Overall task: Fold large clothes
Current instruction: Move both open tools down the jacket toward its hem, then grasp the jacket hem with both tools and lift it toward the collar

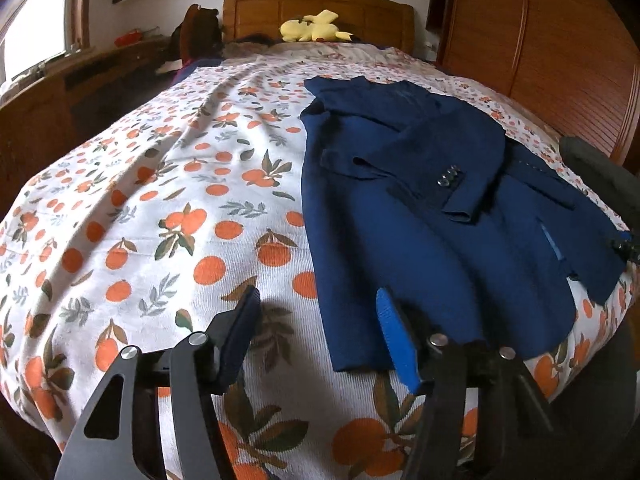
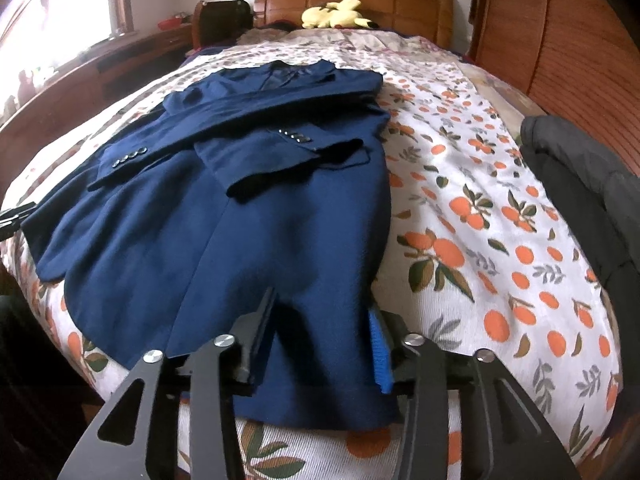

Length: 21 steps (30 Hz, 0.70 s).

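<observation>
A navy blue suit jacket (image 1: 420, 200) lies flat on the bed with both sleeves folded across its front; it also shows in the right wrist view (image 2: 240, 208). My left gripper (image 1: 316, 312) is open and empty, hovering above the jacket's lower left hem corner and the bedspread. My right gripper (image 2: 324, 312) is open and empty, hovering over the jacket's bottom hem near its right side. The tip of the right gripper shows at the right edge of the left wrist view (image 1: 626, 246).
The bedspread (image 1: 160, 208) is white with an orange fruit print. A yellow plush toy (image 1: 312, 28) lies by the wooden headboard (image 1: 320, 8). A dark garment (image 2: 580, 184) lies on the bed's right side. Wooden wardrobe doors (image 1: 560, 40) stand on the right.
</observation>
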Motion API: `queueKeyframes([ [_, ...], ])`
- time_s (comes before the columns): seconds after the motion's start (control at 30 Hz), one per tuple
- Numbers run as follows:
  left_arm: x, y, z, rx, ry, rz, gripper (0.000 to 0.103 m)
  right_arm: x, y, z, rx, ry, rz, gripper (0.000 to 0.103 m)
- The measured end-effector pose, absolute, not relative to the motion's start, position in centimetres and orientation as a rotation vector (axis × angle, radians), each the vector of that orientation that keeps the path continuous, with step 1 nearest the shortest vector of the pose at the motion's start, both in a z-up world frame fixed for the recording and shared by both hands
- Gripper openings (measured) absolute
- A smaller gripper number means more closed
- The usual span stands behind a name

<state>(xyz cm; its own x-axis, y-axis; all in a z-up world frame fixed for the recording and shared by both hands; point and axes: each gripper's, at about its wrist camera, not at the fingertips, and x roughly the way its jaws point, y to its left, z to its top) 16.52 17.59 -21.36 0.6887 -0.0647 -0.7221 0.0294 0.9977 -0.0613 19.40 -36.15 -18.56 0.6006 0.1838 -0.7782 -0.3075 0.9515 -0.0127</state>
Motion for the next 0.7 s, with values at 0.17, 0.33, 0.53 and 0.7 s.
queueKeyframes([
  [0.17,15.5,16.9,-21.2,-0.021,0.795,-0.072,0.049,19.2,-36.3,-18.8,-0.139,0.895,0.283,0.045],
  [0.33,15.2,16.6,-21.2,-0.029,0.8,-0.101,0.038,19.2,-36.3,-18.7,-0.134,0.893,0.28,0.038],
  [0.53,15.6,16.2,-21.5,-0.031,0.811,-0.109,0.038,19.3,-36.5,-18.7,-0.106,0.918,0.29,0.038],
  [0.7,15.8,15.8,-21.5,-0.001,0.821,-0.116,0.032,19.1,-36.8,-18.7,-0.096,0.941,0.312,0.035],
])
